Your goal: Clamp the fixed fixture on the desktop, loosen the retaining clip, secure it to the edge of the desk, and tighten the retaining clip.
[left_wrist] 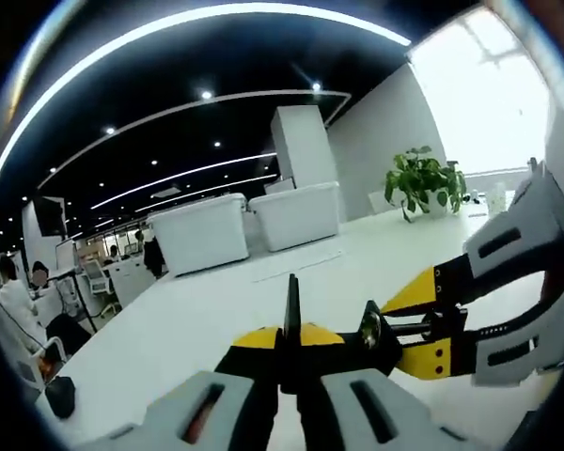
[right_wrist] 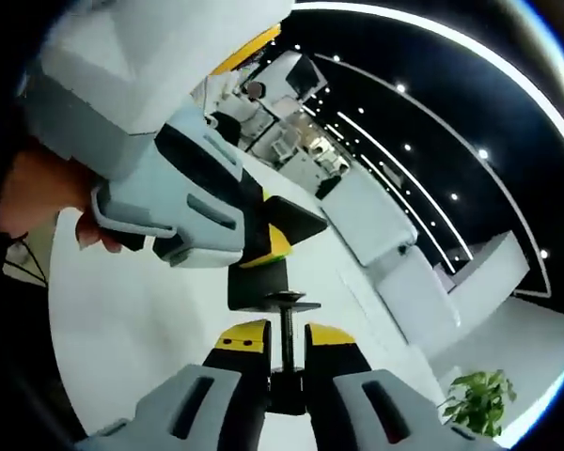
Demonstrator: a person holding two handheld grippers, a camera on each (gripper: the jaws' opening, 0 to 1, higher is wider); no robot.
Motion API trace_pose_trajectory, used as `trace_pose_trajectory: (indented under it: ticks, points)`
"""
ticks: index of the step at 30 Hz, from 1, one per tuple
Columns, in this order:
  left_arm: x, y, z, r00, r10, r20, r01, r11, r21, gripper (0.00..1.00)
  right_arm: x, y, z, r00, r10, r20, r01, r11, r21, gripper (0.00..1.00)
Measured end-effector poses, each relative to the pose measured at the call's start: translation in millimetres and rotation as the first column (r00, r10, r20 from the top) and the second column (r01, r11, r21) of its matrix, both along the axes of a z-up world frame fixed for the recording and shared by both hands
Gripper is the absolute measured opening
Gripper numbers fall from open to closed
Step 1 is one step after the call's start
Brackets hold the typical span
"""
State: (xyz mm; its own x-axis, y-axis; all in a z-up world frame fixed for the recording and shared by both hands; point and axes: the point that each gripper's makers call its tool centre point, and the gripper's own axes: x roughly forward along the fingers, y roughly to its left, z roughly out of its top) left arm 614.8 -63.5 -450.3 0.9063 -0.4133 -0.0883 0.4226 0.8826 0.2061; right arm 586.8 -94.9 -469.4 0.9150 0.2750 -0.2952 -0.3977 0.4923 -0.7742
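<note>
Open-plan office, white tabletop (left_wrist: 197,310), potted plant (left_wrist: 423,180) behind | yellow-and-black clamp fixture (left_wrist: 357,340) held just above tabletop between both tools | left tongs (left_wrist: 287,381) pressed onto its black body | right tongs (right_wrist: 284,376) pinching its threaded screw (right_wrist: 286,340) | hand (right_wrist: 38,193) grips left tool

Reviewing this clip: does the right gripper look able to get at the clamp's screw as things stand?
Probably yes. The right gripper already has its jaws on either side of the screw, while the left gripper holds the clamp from the other side, leaving the screw free.
</note>
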Motion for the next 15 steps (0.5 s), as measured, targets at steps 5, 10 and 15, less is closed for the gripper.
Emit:
trace_pose_trajectory:
  ticks: [5, 10, 15]
  points:
    - [-0.5, 0.1, -2.0, 1.0, 0.013, 0.001, -0.013, 1.0, 0.02, 0.06, 1.1, 1.4, -4.8, 0.999, -0.026, -0.029, 0.027, 0.999, 0.017, 0.04]
    - [-0.2, 2.5, -1.7, 1.0, 0.023, -0.011, -0.023, 0.999, -0.041, 0.07, 4.0, 0.5, 3.3, 0.998, -0.005, 0.065, 0.01, 0.997, -0.083, 0.04]
    - [1.1, 2.0, -2.5, 1.0, 0.023, -0.008, -0.024, 0.998, -0.052, 0.07, 4.4, 0.8, 4.2, 0.998, 0.001, 0.067, 0.002, 0.999, -0.049, 0.03]
